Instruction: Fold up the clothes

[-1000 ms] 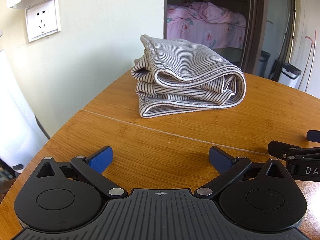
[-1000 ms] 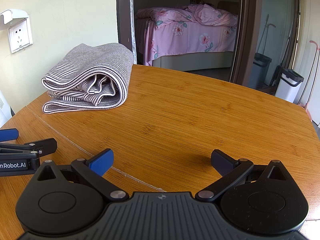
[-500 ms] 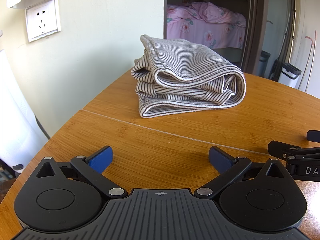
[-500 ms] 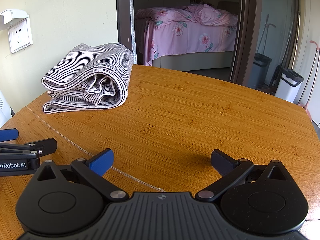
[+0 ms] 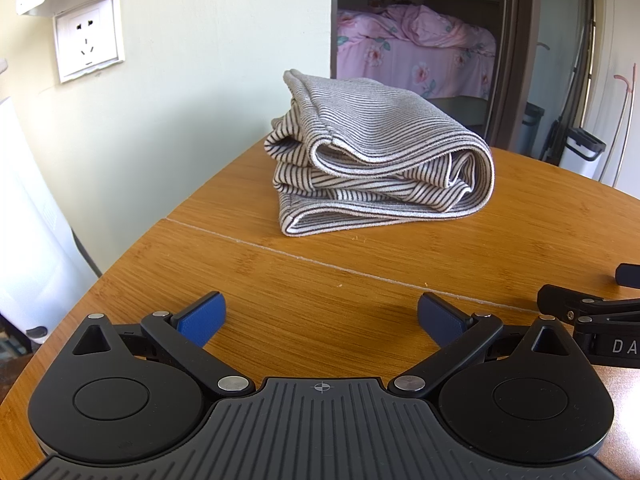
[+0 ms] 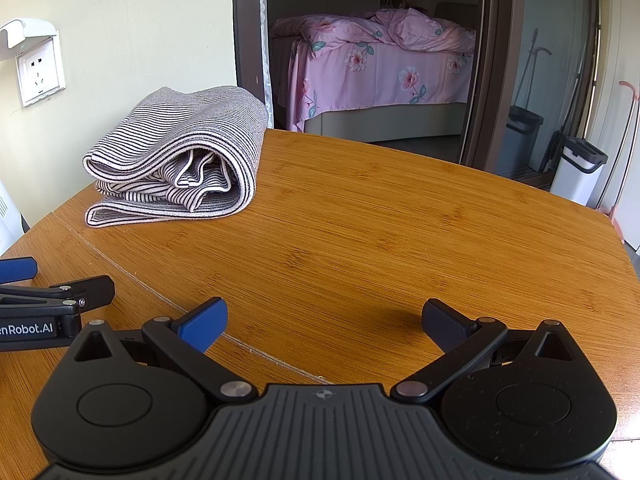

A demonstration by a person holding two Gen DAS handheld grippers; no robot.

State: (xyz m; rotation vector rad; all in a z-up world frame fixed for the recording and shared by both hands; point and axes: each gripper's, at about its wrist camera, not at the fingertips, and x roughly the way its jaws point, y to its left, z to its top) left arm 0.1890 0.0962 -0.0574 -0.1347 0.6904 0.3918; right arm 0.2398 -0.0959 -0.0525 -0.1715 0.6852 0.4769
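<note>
Bamboo-grained wood makes up the table, and we take it as our landmark. Left of the table, on the pale wall, we see a white socket with its cover flipped up, and below it a white appliance beside the table's left edge. Behind the table a dark-framed doorway opens on a bed under a pink floral cover. Right of the table stand a dark bin and a white bin.

On the table's far left part lies the shirt, striped grey and white, folded into a thick bundle of several layers, its rounded fold turned to the right and its loose edges to the left. A seam crosses the table between the shirt and us; nothing else lies between.

At the table's near edge we hold the left gripper with its blue pads spread wide and nothing between them. Just beside it, the right gripper is likewise spread wide and holds nothing. Both are well apart from the shirt.
</note>
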